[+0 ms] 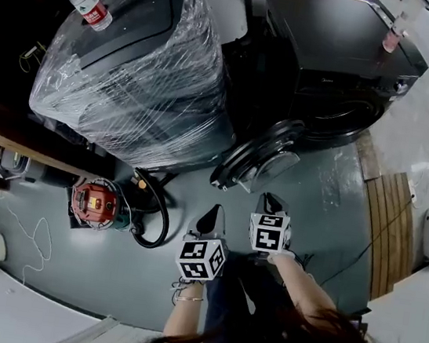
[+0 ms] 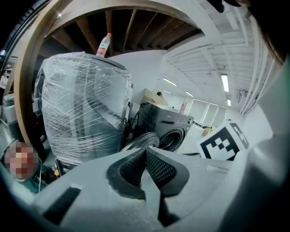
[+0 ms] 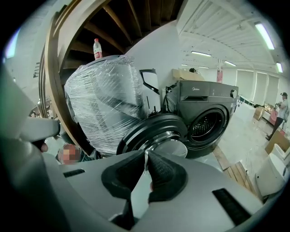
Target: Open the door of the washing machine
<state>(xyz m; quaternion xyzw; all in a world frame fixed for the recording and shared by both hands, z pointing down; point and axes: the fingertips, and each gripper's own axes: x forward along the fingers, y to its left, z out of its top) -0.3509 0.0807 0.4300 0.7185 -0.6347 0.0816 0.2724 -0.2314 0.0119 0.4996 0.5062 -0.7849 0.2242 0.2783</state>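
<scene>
Two big appliances fill the far side of a grey floor (image 1: 322,198). Largest, far left, is a dark unit wrapped in clear plastic film (image 1: 134,68). Just right of it we see the dark front-loading washing machine (image 1: 335,49). Its round door (image 1: 258,155) already stands open, swung out toward the near left with the glass bowl facing us. The door sits on the near side, between the wrapped unit and the washer's front. The drum opening (image 3: 209,126) behind it is uncovered and dark inside.

Right of the washer, wooden boards (image 1: 388,231) lie on the floor. Near left is a red round canister (image 1: 95,204), with a black hose loop (image 1: 151,225) just beside it.

Both tongs are at near middle, close to our body, well apart from the door and touching nothing.
- Left gripper (image 2: 145,149): jaws fully together, pads meeting at the tips, nothing between them.
- Right gripper (image 3: 146,153): jaws all but closed, tips meeting, nothing held.

The right one is just beside the left and slightly farther out. Both point toward the door.

Smallest items:
- A clear bottle with a red cap (image 1: 86,0) stands on top of the wrapped unit, far left.
- A pink bottle (image 1: 393,37) stands on the washer's top, at the far right corner.
</scene>
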